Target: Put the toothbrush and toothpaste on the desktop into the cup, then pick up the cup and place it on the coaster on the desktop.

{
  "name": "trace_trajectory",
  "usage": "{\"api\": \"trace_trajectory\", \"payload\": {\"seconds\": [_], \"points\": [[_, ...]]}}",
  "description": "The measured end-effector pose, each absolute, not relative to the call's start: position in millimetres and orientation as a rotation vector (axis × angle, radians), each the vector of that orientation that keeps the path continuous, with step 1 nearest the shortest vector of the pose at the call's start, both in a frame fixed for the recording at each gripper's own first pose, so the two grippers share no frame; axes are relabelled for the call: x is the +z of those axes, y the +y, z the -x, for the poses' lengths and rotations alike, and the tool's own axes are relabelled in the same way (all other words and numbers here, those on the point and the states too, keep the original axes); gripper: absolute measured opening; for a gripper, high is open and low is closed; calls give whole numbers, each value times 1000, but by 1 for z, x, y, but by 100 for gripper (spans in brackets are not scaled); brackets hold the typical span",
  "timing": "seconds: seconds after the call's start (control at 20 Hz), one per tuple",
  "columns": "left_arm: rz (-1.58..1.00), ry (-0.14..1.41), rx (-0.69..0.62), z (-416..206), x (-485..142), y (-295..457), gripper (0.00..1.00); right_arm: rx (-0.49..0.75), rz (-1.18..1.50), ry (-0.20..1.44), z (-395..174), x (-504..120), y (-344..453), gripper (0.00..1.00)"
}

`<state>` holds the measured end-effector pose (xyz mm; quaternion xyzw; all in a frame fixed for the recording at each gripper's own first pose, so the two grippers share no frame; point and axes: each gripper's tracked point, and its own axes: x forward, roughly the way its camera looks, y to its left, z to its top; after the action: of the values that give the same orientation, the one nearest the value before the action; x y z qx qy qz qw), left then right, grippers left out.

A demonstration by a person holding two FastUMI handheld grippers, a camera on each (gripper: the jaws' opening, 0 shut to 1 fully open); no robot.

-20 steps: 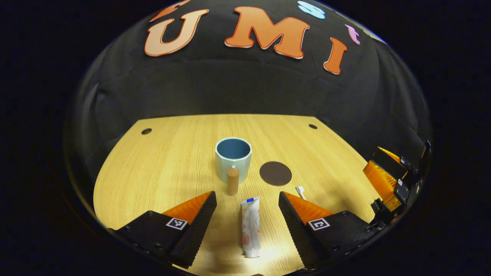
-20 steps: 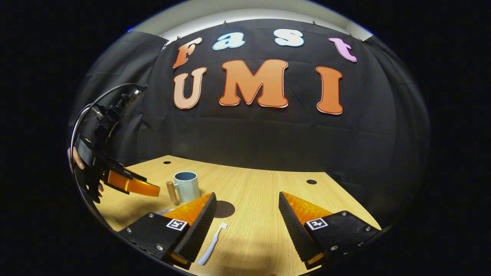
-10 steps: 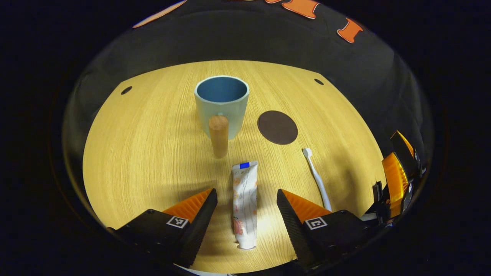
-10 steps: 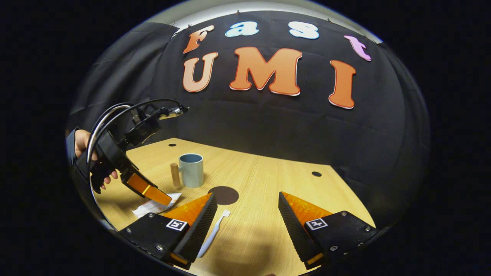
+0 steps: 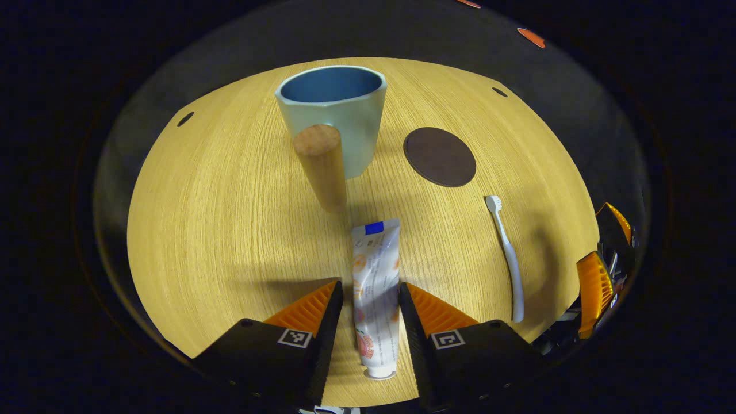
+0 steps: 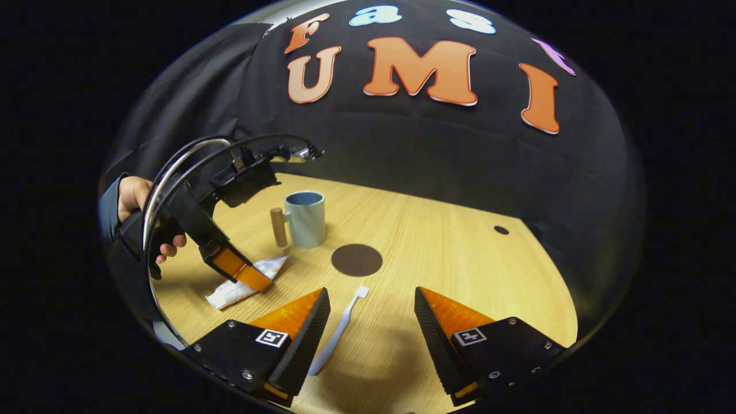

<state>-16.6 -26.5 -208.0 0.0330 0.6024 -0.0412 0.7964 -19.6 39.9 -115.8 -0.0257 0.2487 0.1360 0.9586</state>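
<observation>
The toothpaste [image 5: 376, 270], a white tube, lies flat on the wooden desk between my left gripper [image 5: 371, 284] fingers, which have closed in against its two sides. Behind it stands the pale blue cup [image 5: 339, 121] with a wooden handle [image 5: 322, 167] facing me. The dark round coaster [image 5: 440, 156] lies to the cup's right. The white toothbrush [image 5: 509, 259] lies further right. In the right gripper view my right gripper [image 6: 371, 293] hangs open above the desk, with the toothbrush [image 6: 339, 330] beside its left finger. The left gripper [image 6: 241, 270] sits on the toothpaste [image 6: 244, 284].
A hand [image 6: 135, 195] holds the left gripper at the desk's left edge. The cup [image 6: 307, 221] and coaster [image 6: 356, 260] stand mid-desk. Two small holes [image 5: 185, 119] [image 5: 499, 92] mark the desk's far corners. The right gripper [image 5: 604, 270] shows at the right edge.
My left gripper came down and forward over the toothpaste and its fingers narrowed onto the tube. My right gripper tilted down and moved a little forward, staying open.
</observation>
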Motion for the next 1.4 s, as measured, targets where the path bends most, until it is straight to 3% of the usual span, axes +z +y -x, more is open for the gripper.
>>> {"api": "trace_trajectory", "payload": {"seconds": [0.1,0.15,0.25,0.55,1.15,1.3,1.4], "points": [[-75,1296,-92,17,-207,-29,44,276,44,553,19,-125,43,87],[-65,1307,-78,20,-207,-28,27,277,40,573,20,-130,45,86],[-53,1299,-84,20,-206,-28,17,302,15,617,22,-139,53,84],[3,1236,-147,15,-205,-40,10,310,-19,766,25,-170,66,79],[4,981,-151,0,-162,-34,10,231,-42,864,19,-197,71,43],[6,916,-157,-3,-150,-34,10,215,-12,857,16,-199,70,27],[9,880,-158,-4,-140,-34,10,228,11,849,14,-199,72,23]]}}
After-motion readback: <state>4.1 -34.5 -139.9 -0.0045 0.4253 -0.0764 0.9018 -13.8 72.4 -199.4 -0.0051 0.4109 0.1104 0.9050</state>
